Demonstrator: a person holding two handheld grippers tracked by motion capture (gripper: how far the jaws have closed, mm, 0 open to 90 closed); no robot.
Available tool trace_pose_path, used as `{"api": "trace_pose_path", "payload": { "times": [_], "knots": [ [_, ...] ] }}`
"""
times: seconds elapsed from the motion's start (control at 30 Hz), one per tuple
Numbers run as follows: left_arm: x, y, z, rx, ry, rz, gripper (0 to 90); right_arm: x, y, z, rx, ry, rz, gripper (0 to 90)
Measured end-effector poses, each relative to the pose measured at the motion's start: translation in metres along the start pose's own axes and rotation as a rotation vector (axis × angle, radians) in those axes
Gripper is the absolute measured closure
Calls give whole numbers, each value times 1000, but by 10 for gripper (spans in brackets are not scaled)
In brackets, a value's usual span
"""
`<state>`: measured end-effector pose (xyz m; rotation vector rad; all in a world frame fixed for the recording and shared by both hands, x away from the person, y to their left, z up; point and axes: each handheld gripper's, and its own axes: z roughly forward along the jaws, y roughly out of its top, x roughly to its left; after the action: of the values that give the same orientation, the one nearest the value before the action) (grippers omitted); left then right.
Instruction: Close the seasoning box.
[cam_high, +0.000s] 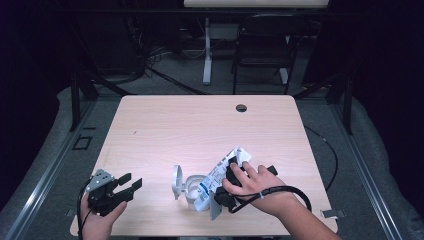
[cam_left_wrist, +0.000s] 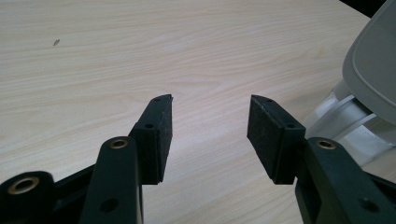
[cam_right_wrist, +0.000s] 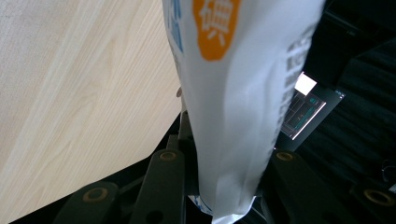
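One orange mark (right gripper view) on bag.

In the high view, the left gripper is seen at the lower left of the frame, held by the left hand, which enters from the bottom edge. Its fingers are spread apart with nothing between them. The right gripper is seen at lower centre-right, covered by the right hand, with the forearm running to the bottom right. Its jaws are closed on a white pouch.
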<state>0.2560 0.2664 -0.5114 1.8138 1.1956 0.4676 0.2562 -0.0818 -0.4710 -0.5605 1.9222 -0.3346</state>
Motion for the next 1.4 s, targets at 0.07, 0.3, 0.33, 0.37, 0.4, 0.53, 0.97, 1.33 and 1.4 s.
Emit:
{"api": "trace_pose_path", "payload": {
  "times": [0.07, 0.3, 0.33, 0.37, 0.4, 0.53, 0.97, 1.33, 1.4],
  "knots": [
    [0, 0, 0, 0, 0, 0, 506, 0, 0, 0, 2, -4, -4, 754],
    [0, 0, 0, 0, -1, 0, 506, -1, 0, 0, -3, -11, -8, 758],
    [0, 0, 0, 0, -1, 0, 506, -1, 0, 0, -9, -14, -4, 760],
    [0, 0, 0, 0, -1, 1, 506, -3, 0, -2, 28, -18, -35, 761],
    [0, 0, 0, -1, -1, 0, 506, -2, 0, -1, 4, -13, -13, 763],
    [0, 0, 0, 0, -1, 0, 506, -2, 0, -1, 6, -14, -15, 766],
    [0, -1, 1, 1, 0, -2, 506, -1, 0, 1, -14, -15, -6, 769],
    [0, -1, 1, 2, 0, -2, 506, -1, 1, 1, -3, -20, -17, 773],
    [0, -1, 1, 3, 0, -3, 506, -1, 1, 1, -2, -18, -14, 774]
  ]
}}
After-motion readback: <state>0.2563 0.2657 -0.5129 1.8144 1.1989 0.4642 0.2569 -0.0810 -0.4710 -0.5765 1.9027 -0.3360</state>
